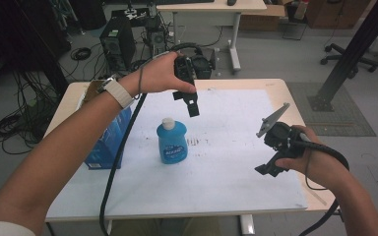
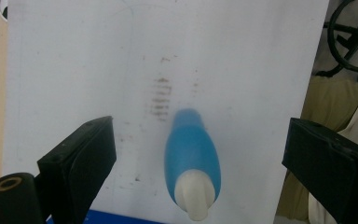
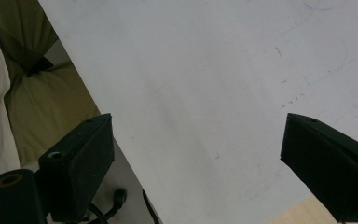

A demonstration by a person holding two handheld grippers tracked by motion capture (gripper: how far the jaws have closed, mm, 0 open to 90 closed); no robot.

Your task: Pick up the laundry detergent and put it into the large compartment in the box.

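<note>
L hand-held gripper (image 1: 191,104) wide apart above blue bottle (image 1: 172,141); upright.

Place: lab or workshop
Signs: computer tower (image 1: 117,43) on the floor, loose cables (image 1: 15,125), desk (image 1: 211,6), office chair (image 1: 347,55), black frame post (image 1: 354,49)

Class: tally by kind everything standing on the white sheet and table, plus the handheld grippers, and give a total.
Blue bottle with white cap: 1
Blue box: 1
Grippers: 2, left gripper and right gripper, both open
Total: 4
</note>
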